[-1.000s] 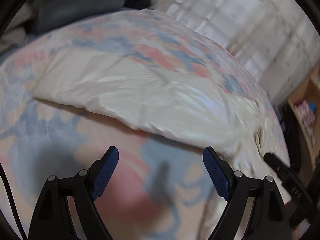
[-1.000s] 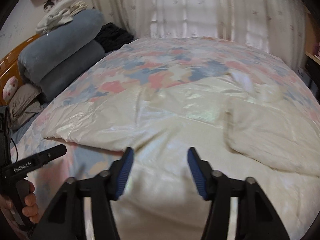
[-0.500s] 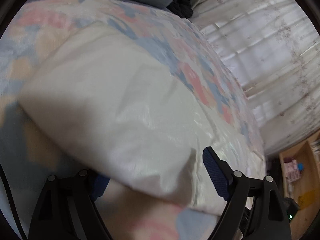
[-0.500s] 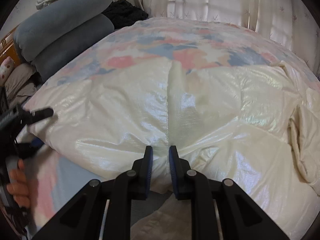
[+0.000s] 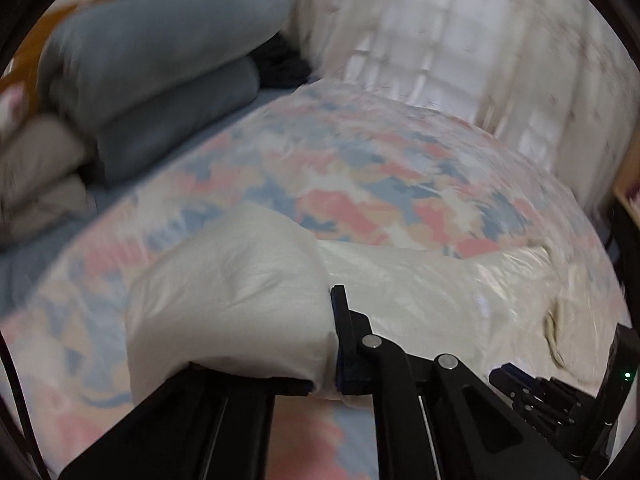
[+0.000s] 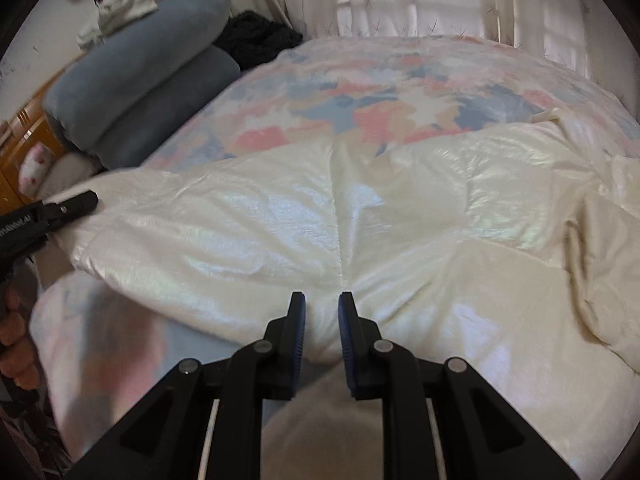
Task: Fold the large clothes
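A cream padded coat (image 6: 360, 220) lies spread across a flowered bed (image 6: 400, 92). The left gripper (image 5: 332, 344) pinches its raised corner; the right gripper (image 6: 322, 332) pinches its near edge at the middle seam. Folding looks barely begun, no fold laid yet.

The left view is blurry all over. The coat (image 5: 232, 304) bulges over the left tool (image 5: 334, 344) and hides its left finger. In the right view the coat's (image 6: 400, 216) right side is cut off by the edge. The hand (image 6: 16, 352) at the far left is only partly seen.
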Action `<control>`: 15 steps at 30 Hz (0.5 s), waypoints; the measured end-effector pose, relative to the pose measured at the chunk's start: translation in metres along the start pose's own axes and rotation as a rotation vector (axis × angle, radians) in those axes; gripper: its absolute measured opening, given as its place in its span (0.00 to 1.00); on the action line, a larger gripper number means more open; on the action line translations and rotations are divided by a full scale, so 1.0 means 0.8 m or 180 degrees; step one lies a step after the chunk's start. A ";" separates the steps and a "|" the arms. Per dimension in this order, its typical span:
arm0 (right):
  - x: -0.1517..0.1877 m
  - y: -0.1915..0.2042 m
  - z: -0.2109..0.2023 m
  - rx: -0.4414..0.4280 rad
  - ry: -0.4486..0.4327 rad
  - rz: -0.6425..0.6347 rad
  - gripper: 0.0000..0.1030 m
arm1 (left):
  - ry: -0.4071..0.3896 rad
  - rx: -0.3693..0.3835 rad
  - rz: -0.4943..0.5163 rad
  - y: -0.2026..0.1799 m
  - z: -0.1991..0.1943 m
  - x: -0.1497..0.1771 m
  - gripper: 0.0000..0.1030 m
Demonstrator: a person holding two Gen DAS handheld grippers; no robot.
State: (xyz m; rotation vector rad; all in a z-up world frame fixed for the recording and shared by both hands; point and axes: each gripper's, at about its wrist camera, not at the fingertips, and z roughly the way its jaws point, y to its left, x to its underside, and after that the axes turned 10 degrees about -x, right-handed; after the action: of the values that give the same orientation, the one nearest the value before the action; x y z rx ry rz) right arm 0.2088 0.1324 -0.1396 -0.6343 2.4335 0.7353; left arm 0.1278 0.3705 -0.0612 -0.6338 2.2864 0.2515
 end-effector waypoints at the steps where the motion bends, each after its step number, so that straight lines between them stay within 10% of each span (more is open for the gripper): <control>1: 0.003 0.000 -0.013 -0.0009 -0.0030 0.0000 0.16 | -0.0026 -0.0014 0.0075 -0.006 -0.018 -0.002 0.05; 15: 0.070 -0.126 -0.217 0.0283 -0.0614 0.0559 0.16 | -0.0487 0.0587 0.1079 -0.281 -0.189 0.024 0.05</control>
State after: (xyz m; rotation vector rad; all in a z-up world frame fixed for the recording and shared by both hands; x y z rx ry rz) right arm 0.1641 -0.0635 -0.0844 -0.3028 2.3470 0.7169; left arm 0.1394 0.1163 0.0346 -0.1258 2.2259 0.2368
